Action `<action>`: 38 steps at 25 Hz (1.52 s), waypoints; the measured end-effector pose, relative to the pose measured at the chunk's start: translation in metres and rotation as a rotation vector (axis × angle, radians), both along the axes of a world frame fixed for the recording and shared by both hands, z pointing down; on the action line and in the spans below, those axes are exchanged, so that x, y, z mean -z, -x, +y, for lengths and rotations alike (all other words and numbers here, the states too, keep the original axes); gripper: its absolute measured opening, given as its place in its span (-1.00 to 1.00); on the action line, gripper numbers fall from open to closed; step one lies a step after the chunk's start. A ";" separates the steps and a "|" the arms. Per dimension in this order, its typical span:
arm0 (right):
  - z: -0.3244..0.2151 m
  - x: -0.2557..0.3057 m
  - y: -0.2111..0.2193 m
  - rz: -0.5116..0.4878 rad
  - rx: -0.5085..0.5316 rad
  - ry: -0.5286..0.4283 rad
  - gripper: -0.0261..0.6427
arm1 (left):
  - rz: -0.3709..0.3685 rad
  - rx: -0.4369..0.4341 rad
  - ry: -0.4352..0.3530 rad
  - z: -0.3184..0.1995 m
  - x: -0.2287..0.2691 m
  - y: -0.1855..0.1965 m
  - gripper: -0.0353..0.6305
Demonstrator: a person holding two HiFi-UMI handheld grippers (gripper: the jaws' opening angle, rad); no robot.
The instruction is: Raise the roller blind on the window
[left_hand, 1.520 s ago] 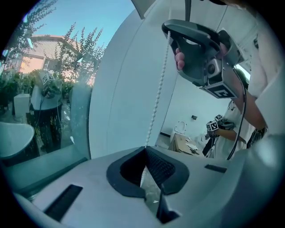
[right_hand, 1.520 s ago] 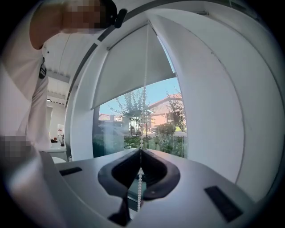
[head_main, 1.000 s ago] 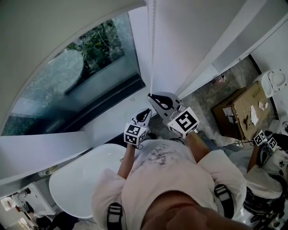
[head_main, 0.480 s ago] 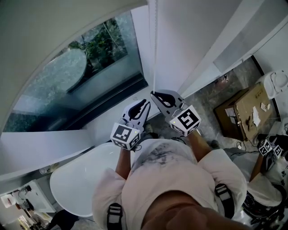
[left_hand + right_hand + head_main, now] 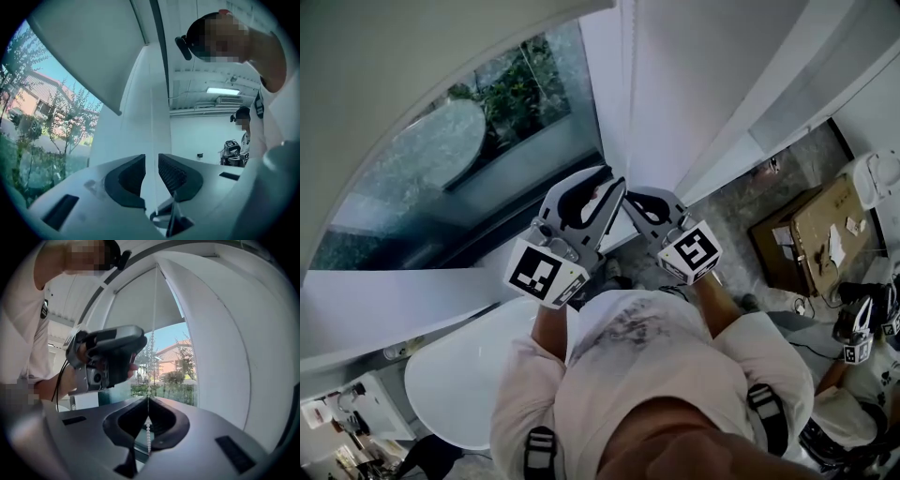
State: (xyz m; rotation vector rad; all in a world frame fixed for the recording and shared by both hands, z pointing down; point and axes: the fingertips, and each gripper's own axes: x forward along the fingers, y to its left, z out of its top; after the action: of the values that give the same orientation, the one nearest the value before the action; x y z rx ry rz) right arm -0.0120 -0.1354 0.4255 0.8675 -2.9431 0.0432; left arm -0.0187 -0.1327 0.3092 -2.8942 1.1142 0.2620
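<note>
The grey roller blind hangs partly lowered over the window, with trees and a house showing below its bottom edge. Its white bead chain runs straight down into my right gripper, which is shut on it; loose beads dangle behind the pads. In the head view the right gripper sits at the foot of the chain. My left gripper is raised close beside it on the left. Its jaws stand slightly apart in the left gripper view, with only the white window reveal seen between them.
A white tub lies below the window on the left. On the floor to the right are a cardboard box and another person holding grippers. The white window reveal stands close on the right of the chain.
My left gripper has risen from below the right gripper to level with it, beside the chain. The right gripper has kept still, shut on the chain.
</note>
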 end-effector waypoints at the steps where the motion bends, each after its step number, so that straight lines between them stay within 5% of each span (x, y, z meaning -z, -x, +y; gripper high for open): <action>1: 0.001 0.000 0.000 -0.001 -0.002 0.001 -0.73 | 0.003 -0.006 -0.021 -0.002 0.011 -0.002 -0.67; 14: 0.001 -0.003 0.008 0.000 -0.011 -0.004 -0.74 | -0.021 -0.050 -0.112 -0.025 0.072 -0.016 -0.77; 38: 0.013 -0.064 0.007 0.107 -0.016 0.099 -0.74 | -0.033 0.034 0.015 -0.014 0.007 -0.013 -0.86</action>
State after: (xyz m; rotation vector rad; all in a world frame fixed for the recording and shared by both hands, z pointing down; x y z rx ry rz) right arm -0.0190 -0.1225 0.4890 0.8524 -2.8091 0.1375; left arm -0.0054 -0.1463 0.3021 -2.8786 1.1638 0.2049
